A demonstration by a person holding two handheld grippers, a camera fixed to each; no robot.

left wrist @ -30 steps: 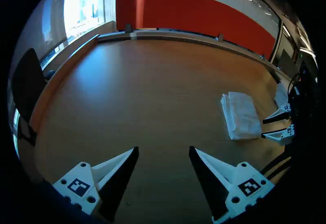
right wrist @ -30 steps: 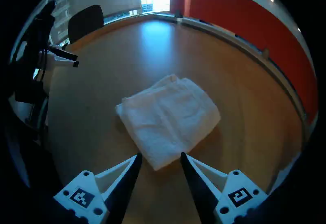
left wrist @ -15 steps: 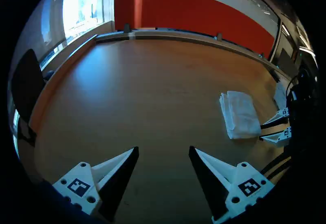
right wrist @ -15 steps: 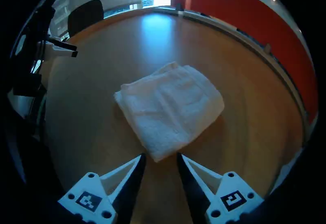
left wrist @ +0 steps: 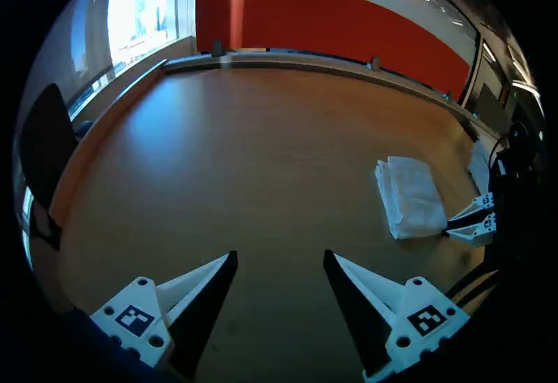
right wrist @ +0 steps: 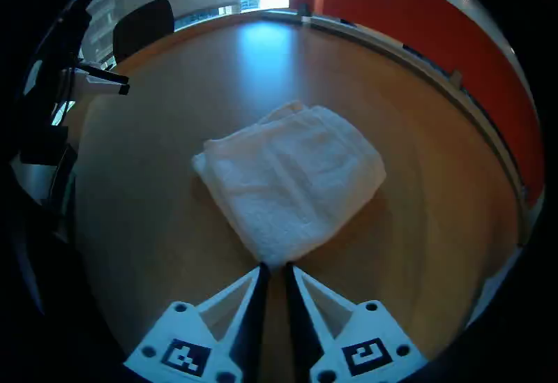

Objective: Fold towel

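Here, the left gripper hovers wide-jawed over the wooden table, well apart from the folded white towel. The right gripper, jaws a slit apart, appears to pinch its near corner. Likely next is another fold, lifting that corner across.

I'm seeing daylight from the window glaring bluish across the table. The edges are bending and falling dark.
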